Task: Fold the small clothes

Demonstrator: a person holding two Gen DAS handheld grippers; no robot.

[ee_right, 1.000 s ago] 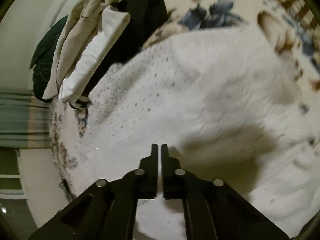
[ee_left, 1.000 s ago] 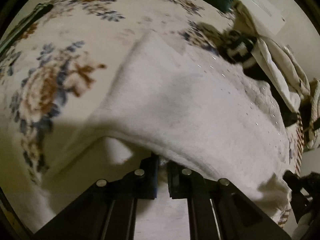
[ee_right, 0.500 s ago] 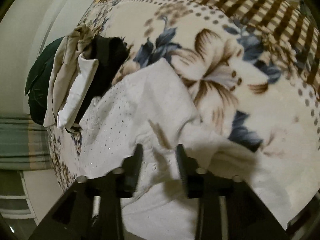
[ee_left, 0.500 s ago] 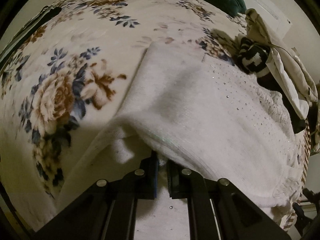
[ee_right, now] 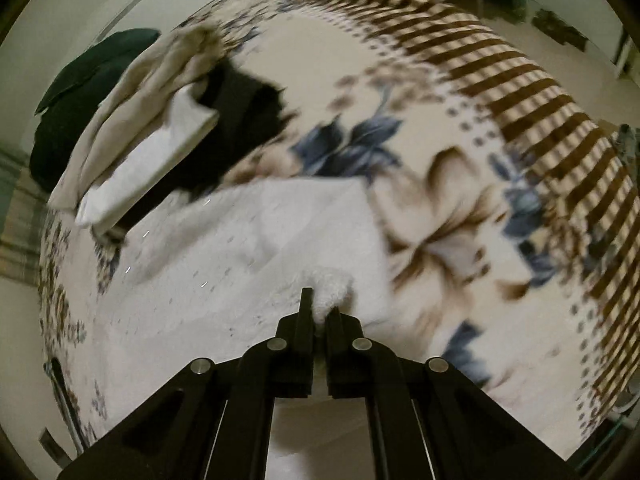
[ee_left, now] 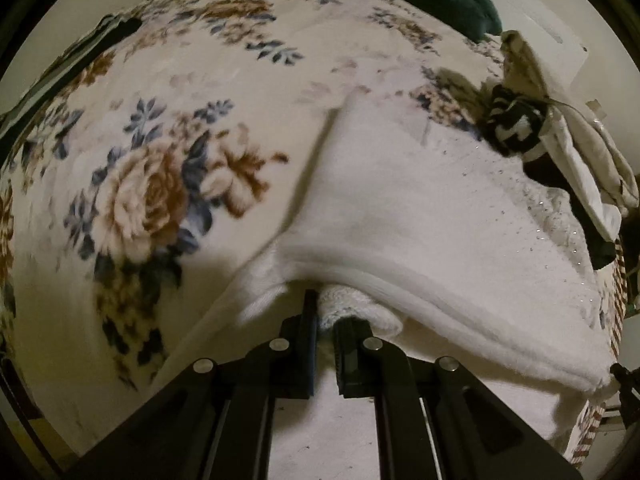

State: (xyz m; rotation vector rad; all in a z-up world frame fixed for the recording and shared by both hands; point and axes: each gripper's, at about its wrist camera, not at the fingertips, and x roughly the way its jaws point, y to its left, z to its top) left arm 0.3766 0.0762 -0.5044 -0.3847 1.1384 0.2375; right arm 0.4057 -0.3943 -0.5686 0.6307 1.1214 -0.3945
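Note:
A white knitted garment point(ee_left: 420, 216) with small shiny studs lies on a floral blanket point(ee_left: 160, 140). My left gripper point(ee_left: 326, 312) is shut on a bunched edge of the garment at its near side, and the near part is lifted and folded over. The garment also shows in the right wrist view point(ee_right: 248, 248). My right gripper point(ee_right: 320, 308) is shut on a fluffy white fold of it near the garment's right edge.
A pile of other clothes, beige, white and black point(ee_right: 160, 120), lies beyond the garment; it also shows in the left wrist view point(ee_left: 560, 152). A dark green cushion point(ee_right: 88, 92) sits behind it. The blanket's brown striped border point(ee_right: 520, 80) runs along the bed edge.
My right gripper opened over the garment half a second ago and has now shut on a fold of it. My left gripper has kept its hold and drawn the edge a little nearer.

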